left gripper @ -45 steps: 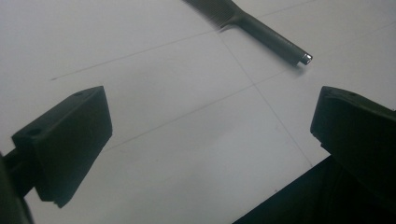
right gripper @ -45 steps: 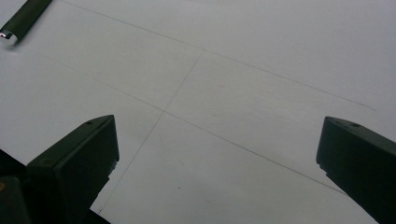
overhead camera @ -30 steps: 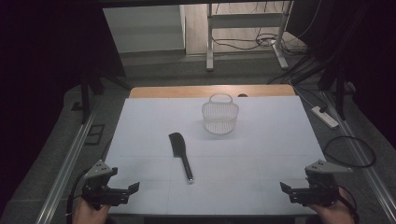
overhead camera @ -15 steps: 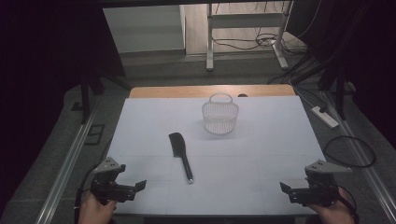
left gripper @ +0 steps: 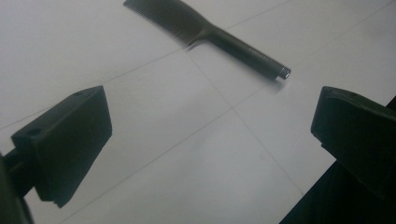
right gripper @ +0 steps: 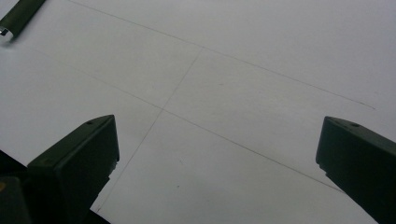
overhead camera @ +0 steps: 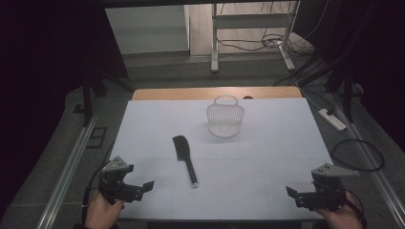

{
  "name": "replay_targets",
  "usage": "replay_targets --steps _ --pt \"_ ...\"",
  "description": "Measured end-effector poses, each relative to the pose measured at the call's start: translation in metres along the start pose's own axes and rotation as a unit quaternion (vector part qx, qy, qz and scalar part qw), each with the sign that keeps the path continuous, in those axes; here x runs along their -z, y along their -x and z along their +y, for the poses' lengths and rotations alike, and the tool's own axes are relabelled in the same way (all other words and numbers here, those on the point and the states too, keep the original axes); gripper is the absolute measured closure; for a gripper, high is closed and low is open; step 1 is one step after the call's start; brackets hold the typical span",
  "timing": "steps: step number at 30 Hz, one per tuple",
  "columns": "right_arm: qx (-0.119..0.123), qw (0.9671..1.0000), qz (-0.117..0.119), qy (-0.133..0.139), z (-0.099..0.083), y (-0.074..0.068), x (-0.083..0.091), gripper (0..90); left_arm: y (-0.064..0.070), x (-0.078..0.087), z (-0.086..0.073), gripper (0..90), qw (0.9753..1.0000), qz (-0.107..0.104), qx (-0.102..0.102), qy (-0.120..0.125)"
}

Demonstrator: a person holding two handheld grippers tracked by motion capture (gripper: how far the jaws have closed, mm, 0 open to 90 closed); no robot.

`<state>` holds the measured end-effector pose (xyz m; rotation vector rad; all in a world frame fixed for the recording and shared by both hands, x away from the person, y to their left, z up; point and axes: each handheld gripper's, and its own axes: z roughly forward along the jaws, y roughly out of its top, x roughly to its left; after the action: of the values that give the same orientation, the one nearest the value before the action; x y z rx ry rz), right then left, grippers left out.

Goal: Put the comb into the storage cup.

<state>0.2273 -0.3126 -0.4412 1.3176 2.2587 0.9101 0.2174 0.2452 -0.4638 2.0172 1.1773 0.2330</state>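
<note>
Care is called for as the empty, wide-open left gripper is judged to be nearing the black plastic handled comb lying flat mid-table, its slim handle best straddled squarely, while the right gripper, likewise open, holds nothing.

The high view looks forward and down from above the near edge of the tabletop, taking in all of it and the floor past the far edge. The left gripper view sits low and close over the near left corner, facing the comb between its wide-apart jaws. The right gripper view sits as low at the near right corner, facing inward. All three views share the comb's handle end.
</note>
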Motion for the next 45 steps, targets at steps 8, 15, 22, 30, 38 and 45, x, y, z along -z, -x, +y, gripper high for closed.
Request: replay_targets --steps 8,15,22,30,38,45 --pt "0.002 1.0000 -0.001 0.002 0.000 0.000 0.000 0.1 0.000 -0.010 0.008 0.0 0.9998 0.003 -0.008 -0.017" --pt "0.003 1.0000 -0.001 0.003 0.000 -0.001 0.000 0.1 0.001 -0.017 0.015 0.0 0.9997 -0.001 -0.009 -0.023" --pt "0.004 1.0000 -0.001 0.003 0.000 -0.001 0.000 0.1 0.003 -0.026 0.023 0.0 0.9994 -0.005 -0.015 -0.031" --pt "0.006 1.0000 -0.001 0.001 0.000 -0.001 0.000 0.1 0.005 -0.037 0.034 0.0 0.9989 -0.017 -0.013 -0.042" --pt "0.006 1.0000 -0.001 0.001 0.000 -0.001 0.000 0.1 0.006 -0.045 0.042 0.0 0.9984 -0.022 -0.022 -0.047" --pt "0.007 1.0000 -0.002 0.000 0.000 -0.001 0.000 0.1 0.008 -0.053 0.050 0.0 0.9981 -0.025 -0.023 -0.052"
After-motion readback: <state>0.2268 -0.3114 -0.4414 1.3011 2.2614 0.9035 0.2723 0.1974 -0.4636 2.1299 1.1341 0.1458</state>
